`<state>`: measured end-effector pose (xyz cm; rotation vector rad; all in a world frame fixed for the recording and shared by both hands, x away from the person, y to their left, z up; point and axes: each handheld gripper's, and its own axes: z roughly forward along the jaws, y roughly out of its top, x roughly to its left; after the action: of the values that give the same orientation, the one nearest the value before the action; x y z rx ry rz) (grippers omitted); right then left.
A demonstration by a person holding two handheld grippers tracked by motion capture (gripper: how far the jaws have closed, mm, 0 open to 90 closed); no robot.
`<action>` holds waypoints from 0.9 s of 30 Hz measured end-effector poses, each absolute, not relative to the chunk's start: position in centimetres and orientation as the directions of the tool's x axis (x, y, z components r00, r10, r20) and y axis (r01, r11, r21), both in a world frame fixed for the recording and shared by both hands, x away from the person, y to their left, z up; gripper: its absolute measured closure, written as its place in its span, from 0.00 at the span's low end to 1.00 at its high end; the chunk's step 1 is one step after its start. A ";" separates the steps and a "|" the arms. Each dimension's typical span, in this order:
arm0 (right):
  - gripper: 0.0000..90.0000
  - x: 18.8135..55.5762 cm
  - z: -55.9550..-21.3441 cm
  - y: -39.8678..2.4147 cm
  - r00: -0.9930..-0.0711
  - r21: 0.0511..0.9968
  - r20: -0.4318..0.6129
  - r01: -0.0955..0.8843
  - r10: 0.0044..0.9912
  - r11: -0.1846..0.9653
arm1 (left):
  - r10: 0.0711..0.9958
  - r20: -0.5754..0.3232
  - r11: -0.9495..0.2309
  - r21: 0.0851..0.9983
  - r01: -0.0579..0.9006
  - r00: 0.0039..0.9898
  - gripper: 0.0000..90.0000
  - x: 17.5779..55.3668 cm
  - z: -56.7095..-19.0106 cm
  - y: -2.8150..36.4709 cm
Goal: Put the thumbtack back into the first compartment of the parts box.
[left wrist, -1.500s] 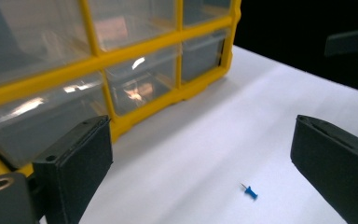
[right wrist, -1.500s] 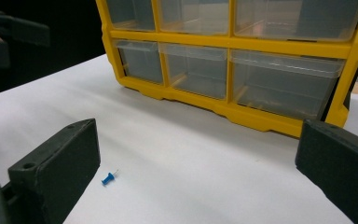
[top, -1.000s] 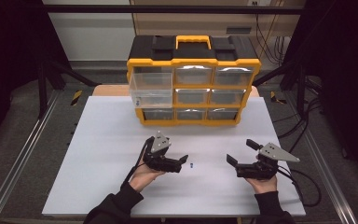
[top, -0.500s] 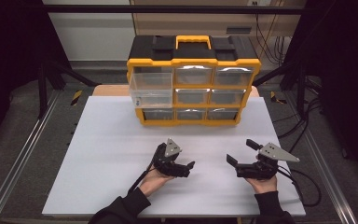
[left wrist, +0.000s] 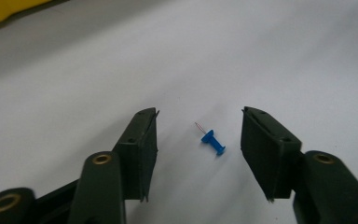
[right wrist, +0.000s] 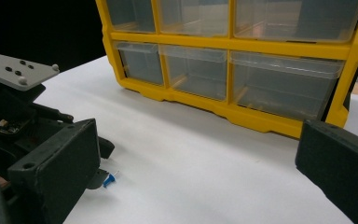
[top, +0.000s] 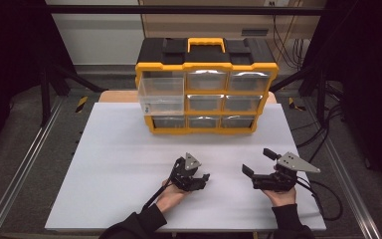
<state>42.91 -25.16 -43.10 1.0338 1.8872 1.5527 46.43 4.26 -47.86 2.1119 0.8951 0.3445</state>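
I am bringing the left gripper (top: pixel 199 180) down over a small blue pushpin (left wrist: pixel 213 142) that is lying on its side on the white bench (top: pixel 119 164), out in front of the yellow drawer cabinet (top: pixel 206 84). The jaws have just been closing and are now standing partly apart, one on each side of the pin, with clear bench showing between each pad and the plastic head, so nothing is being gripped yet.

To do this well, I am judging that the pads should meet the blue head rather than the thin metal point (the point would likely slip or tip the pin), so I am keeping the head centred and the pad tips low against the bench as they close. The pin is light and could skate away if one pad arrives first.

The right gripper (top: pixel 259 169) is resting to the side with its jaws wide apart and empty. One clear drawer (top: pixel 161 95) at the cabinet's left is standing pulled out.

I am reading no brand, label or writing anywhere; a small blue mark on that drawer's front is too small to make out.
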 end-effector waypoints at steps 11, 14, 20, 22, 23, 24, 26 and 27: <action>0.01 42.9 -43.0 -25.1 -0.591 0.967 0.111 0.251 0.799 0.051 | 0.706 -0.035 -0.451 0.747 0.489 0.707 0.69 46.2 -48.1 3.5; 0.01 42.9 -43.0 -25.1 -0.590 0.967 0.113 0.252 0.799 0.049 | 0.707 -0.025 -0.460 0.743 0.487 0.707 0.74 46.1 -48.2 3.3; 0.01 42.9 -43.0 -25.2 -0.596 0.967 0.097 0.245 0.797 0.066 | 0.709 -0.020 -0.460 0.744 0.484 0.705 0.81 46.1 -48.2 3.1; 0.01 42.9 -43.0 -25.2 -0.595 0.967 0.099 0.248 0.798 0.064 | 0.711 -0.011 -0.462 0.747 0.479 0.703 0.83 46.0 -48.3 2.9; 0.01 42.9 -43.0 -25.2 -0.594 0.967 0.099 0.248 0.798 0.065 | 0.711 -0.008 -0.465 0.745 0.478 0.704 0.84 46.0 -48.2 2.9; 0.01 42.8 -43.0 -25.2 -0.593 0.966 0.104 0.252 0.799 0.062 | 0.713 -0.003 -0.465 0.746 0.476 0.701 0.85 46.0 -48.3 2.9; 0.01 42.8 -43.0 -25.2 -0.594 0.966 0.102 0.252 0.798 0.063 | 0.714 -0.003 -0.467 0.743 0.480 0.700 0.90 46.0 -48.2 2.9; 0.01 42.8 -43.0 -25.2 -0.594 0.966 0.103 0.251 0.798 0.063 | 0.716 -0.005 -0.464 0.744 0.481 0.698 0.92 46.1 -48.3 3.0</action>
<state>42.85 -25.20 -43.01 1.0427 1.8830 1.5564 46.11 2.98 -48.26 2.1515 0.9095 0.3990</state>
